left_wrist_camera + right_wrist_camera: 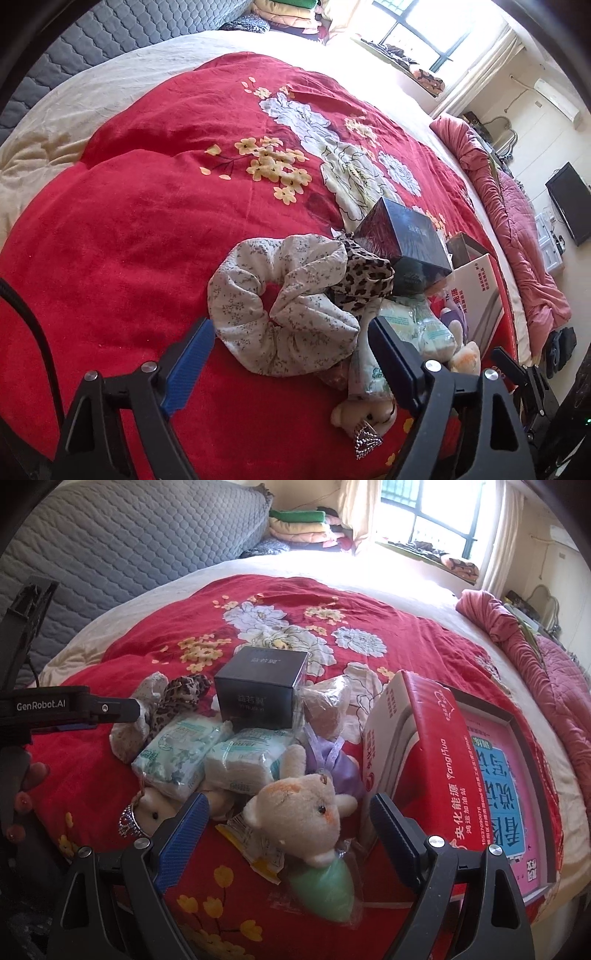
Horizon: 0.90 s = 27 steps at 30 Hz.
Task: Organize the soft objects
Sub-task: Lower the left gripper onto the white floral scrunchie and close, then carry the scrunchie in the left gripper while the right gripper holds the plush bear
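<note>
On the bed cover (110,657), the scrunchies (162,701) lie left of the dark box (260,698), tissue packs (210,760) before it, and the carton (428,746) at right.

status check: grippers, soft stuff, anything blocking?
Left gripper open, white scrunchie between its fingers, not gripped. Right gripper open over teddy bear. Black box and red carton crowd the pile.

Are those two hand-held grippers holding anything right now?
Nothing is held. The left hand-held gripper stands open around the white floral scrunchie; the right hand-held gripper open around the plush bear.
</note>
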Each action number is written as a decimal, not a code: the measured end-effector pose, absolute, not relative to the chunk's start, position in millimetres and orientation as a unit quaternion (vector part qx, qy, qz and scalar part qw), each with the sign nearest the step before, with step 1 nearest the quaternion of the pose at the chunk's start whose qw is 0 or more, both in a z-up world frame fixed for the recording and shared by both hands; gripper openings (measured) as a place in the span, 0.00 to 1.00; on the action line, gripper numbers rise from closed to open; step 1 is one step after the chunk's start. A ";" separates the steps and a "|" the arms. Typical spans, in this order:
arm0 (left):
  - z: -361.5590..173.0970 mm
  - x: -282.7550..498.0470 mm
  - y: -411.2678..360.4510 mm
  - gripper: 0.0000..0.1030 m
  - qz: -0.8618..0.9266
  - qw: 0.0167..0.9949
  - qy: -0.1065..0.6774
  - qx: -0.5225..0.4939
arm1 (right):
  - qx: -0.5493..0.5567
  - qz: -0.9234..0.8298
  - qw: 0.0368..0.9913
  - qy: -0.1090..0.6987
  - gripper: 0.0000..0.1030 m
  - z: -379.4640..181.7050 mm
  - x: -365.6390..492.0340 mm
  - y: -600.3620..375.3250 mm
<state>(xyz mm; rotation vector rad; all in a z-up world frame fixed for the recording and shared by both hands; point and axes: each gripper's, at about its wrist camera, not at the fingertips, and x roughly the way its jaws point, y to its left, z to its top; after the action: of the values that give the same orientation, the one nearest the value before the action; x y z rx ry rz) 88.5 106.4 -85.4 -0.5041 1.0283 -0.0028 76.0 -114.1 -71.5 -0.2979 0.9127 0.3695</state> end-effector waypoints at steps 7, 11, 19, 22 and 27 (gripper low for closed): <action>-93.1 94.1 115.1 0.69 -0.017 0.835 0.482 -0.265 | -0.199 0.173 0.857 0.443 0.75 -93.0 81.3 -104.8; -97.1 98.9 116.0 0.56 -0.029 0.832 0.481 -0.275 | -0.198 0.172 0.862 0.433 0.50 -92.3 85.9 -108.9; -103.0 105.4 109.1 0.17 -0.062 0.835 0.481 -0.261 | -0.158 0.168 0.882 0.412 0.46 -78.7 88.1 -123.2; -96.6 100.3 109.6 0.13 -0.058 0.846 0.467 -0.252 | -0.132 0.168 0.892 0.399 0.46 -68.5 85.5 -131.2; -77.4 87.7 108.4 0.13 -0.046 0.870 0.437 -0.225 | -0.102 0.170 0.902 0.383 0.46 -55.1 83.3 -139.9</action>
<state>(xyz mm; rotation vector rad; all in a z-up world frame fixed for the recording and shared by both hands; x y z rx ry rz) 87.7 108.4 -77.4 -0.4715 0.9142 -0.0952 83.3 -139.9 -55.1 -0.2103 0.7914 0.3511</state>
